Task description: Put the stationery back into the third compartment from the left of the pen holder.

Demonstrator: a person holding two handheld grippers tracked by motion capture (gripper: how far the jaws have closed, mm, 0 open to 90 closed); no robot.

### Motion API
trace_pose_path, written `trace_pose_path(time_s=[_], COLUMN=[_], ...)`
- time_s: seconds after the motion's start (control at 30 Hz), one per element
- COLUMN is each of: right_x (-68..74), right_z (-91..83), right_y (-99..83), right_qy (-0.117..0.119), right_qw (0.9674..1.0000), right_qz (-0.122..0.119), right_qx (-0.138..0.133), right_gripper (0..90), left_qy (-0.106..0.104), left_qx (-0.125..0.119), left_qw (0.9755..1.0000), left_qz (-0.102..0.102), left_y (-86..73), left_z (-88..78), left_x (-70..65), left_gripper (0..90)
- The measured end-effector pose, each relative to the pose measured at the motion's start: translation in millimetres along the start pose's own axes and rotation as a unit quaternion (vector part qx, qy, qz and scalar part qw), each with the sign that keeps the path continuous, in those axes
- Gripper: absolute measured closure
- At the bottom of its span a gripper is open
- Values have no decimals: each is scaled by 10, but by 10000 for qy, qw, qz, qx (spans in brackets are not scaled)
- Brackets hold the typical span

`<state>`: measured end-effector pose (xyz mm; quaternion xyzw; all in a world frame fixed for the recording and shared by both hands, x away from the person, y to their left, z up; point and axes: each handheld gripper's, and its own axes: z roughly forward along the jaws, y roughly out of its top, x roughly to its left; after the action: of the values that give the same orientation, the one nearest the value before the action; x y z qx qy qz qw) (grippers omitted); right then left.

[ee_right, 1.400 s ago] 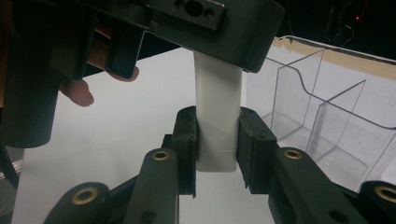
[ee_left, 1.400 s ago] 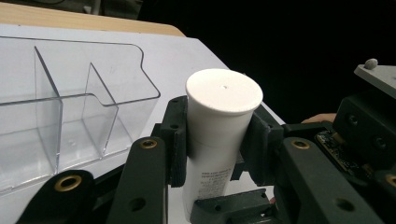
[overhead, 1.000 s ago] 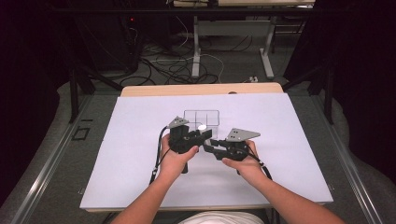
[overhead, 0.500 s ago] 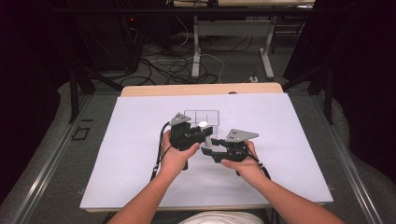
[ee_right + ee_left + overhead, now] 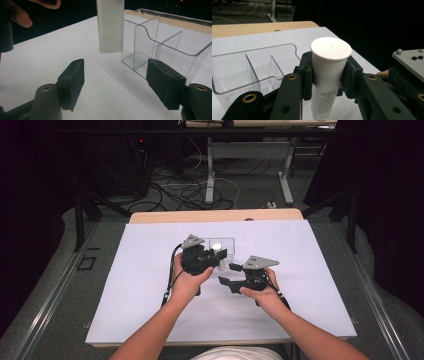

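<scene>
Dark room; white table (image 5: pixel 130 285) bears clear organiser (image 5: pixel 225 243).

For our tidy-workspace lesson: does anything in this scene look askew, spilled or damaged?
Nothing stands out. The left gripper holds the white tube upright beside the clear divided organiser, which stands square and empty.

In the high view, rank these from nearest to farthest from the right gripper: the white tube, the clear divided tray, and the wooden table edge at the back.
1. White tube, held upright in the left gripper, up and left of the right gripper.
2. Clear divided tray, just behind the tube.
3. Wooden table edge, far back.
</scene>
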<state>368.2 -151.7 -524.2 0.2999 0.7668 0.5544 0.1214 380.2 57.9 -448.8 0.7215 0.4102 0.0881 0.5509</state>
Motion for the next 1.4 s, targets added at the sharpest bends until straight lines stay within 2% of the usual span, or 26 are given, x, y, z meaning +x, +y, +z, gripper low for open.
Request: trace_pose_path(time_s=[0.1, 0.2, 0.33, 0.4, 0.53, 0.73, 0.77, 0.83, 0.9, 1.1, 1.13, 1.23, 1.3, 1.4], right_x=[-30, -52, -66, -79, -124, -187, -196, -216, -235, -272, -272, -282, -291, -300], right_z=[4, 3, -14, -22, -39, -49, -55, -45, -52, -48, -60, -47, -52, -45], right_y=[-4, -8, -2, -2, -4, -34, -38, -55, -64, -85, -82, -101, -106, -119], right_qy=[-82, -171, -295, -394, -542, -753, -813, -865, -876, -919, -919, -950, -927, -927], right_qw=[9999, 9995, 9988, 9984, 9973, 9956, 9946, 9944, 9939, 9938, 9932, 9932, 9927, 9931], right_qz=[108, 62, 56, 26, 3, 75, 77, 26, 6, 73, 75, 72, 92, 141], right_qx=[106, 275, 398, 403, 502, 561, 635, 603, 667, 618, 714, 676, 769, 703], right_gripper=[217, 163, 135, 82, 0, 0, 0, 0, 0, 0, 0, 0, 0, 0], left_qy=[52, 102, 175, 205, 295, 409, 430, 467, 509, 660, 672, 731, 782, 855], left_qx=[-44, -81, -136, -180, -213, -259, -246, -246, -267, -295, -295, -265, -245, -255], left_qw=[10000, 9999, 9995, 9994, 9988, 9980, 9980, 9978, 9975, 9964, 9962, 9959, 9955, 9950], left_qz=[50, 97, 216, 210, 342, 398, 403, 396, 407, 452, 460, 462, 467, 442], left_y=[49, 101, 172, 204, 272, 330, 334, 345, 349, 349, 347, 333, 326, 316], left_z=[15, 32, 57, 74, 112, 197, 207, 239, 273, 370, 381, 433, 459, 499], left_x=[6, 13, 17, 8, 18, 23, 25, 30, 37, 81, 89, 121, 135, 166], left_gripper=[664, 664, 664, 663, 663, 663, 663, 663, 663, 662, 663, 663, 662, 663])
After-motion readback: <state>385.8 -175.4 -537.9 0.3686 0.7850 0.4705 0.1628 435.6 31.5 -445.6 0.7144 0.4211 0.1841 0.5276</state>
